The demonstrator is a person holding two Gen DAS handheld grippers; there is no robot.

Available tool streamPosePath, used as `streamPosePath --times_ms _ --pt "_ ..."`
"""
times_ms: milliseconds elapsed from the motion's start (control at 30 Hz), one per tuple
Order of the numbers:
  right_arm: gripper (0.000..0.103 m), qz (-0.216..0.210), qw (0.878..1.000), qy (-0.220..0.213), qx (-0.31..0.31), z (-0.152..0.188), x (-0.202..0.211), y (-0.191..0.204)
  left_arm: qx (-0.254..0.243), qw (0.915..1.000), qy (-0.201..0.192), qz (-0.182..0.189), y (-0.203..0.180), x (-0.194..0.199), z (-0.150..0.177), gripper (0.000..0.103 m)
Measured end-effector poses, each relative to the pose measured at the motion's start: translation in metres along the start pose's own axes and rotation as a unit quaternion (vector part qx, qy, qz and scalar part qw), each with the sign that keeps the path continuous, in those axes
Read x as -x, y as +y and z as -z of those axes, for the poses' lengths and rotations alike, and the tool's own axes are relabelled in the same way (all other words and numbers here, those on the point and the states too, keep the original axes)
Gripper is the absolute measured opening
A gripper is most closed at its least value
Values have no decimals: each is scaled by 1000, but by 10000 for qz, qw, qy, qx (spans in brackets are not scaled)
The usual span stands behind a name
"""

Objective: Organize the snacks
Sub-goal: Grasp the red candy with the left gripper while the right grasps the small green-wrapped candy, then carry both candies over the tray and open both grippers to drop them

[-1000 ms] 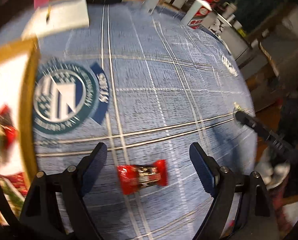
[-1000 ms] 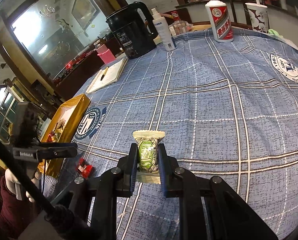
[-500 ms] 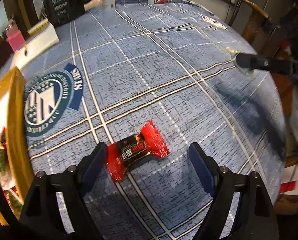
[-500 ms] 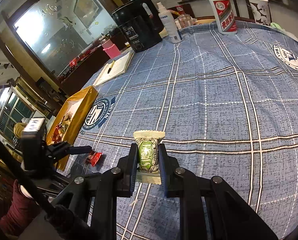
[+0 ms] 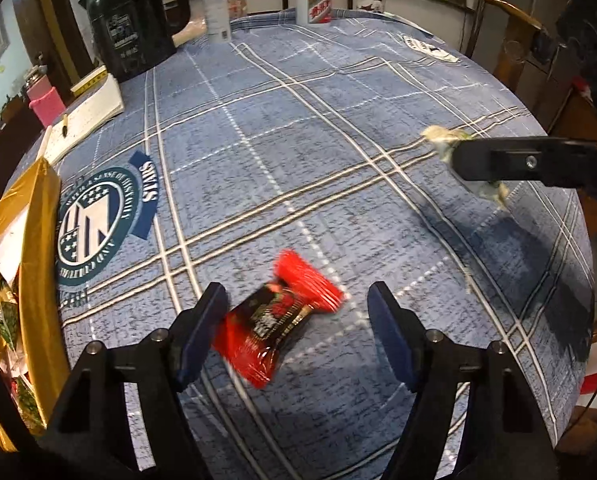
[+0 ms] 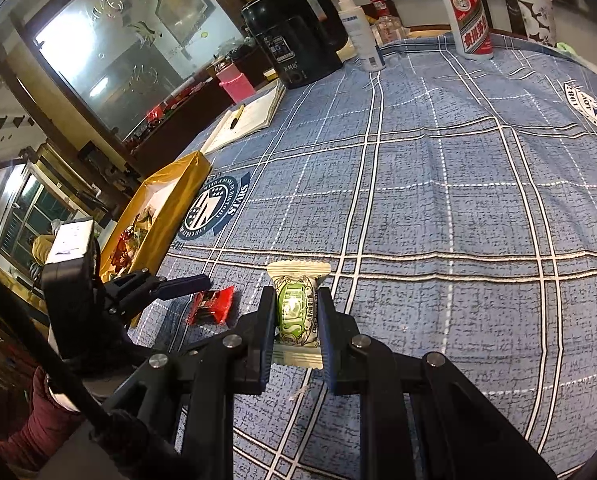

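Pick-up step: the red snack point(image 5: 276, 320) lies on the bench between the closing, still-apart jaws of the left tool point(image 5: 298, 332), touching the left jaw; full closure is judged next, while the right tool point(image 6: 297, 314) is clamped on the green snack point(image 6: 296, 312).

Home dining room, tablecloth point(image 6: 438, 184), kettle point(image 6: 298, 36), liquor bottle point(image 6: 468, 20)

Open desk point(image 6: 438, 208) centre offers free passage; kettle point(image 6: 298, 32), bottles point(image 6: 468, 20) and notebook point(image 6: 250, 120) line the far edge, gold box point(image 6: 178, 200) blocks the left.
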State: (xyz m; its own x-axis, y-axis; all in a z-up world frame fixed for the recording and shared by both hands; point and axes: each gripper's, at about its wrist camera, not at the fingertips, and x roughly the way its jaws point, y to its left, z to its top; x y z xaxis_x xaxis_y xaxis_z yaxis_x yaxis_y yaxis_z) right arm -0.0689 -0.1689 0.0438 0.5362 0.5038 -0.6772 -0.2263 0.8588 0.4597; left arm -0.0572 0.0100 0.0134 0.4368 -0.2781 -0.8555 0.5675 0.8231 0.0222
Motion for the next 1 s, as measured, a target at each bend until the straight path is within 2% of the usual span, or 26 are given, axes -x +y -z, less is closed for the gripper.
streamPosePath --times_ms 33,100,233,367,500,767,867,1000 --pt "19 -1 10000 -8 19 0 0 2 8 10000 -11 73 -2 3 1 51" --pt "19 16 10000 -44 68 1 2 7 69 10000 -55 35 -4 6 1 28" --pt "19 0 9999 -55 91 3 0 15 464 9986 -238 20 2 14 6 28" --pt "19 32 9999 -70 147 6 0 21 987 9934 -553 200 20 36 17 28" --pt "19 2 9999 -110 110 8 2 26 1436 9853 -857 355 41 64 34 28" --pt "18 -92 9998 -116 137 15 4 40 2079 9689 -1311 286 72 104 65 28" --pt "18 -154 9995 -122 244 16 4 55 2412 9590 -1460 276 88 117 81 28" --pt "18 -362 9981 -102 484 17 -2 87 2669 9506 -1583 95 105 132 101 28"
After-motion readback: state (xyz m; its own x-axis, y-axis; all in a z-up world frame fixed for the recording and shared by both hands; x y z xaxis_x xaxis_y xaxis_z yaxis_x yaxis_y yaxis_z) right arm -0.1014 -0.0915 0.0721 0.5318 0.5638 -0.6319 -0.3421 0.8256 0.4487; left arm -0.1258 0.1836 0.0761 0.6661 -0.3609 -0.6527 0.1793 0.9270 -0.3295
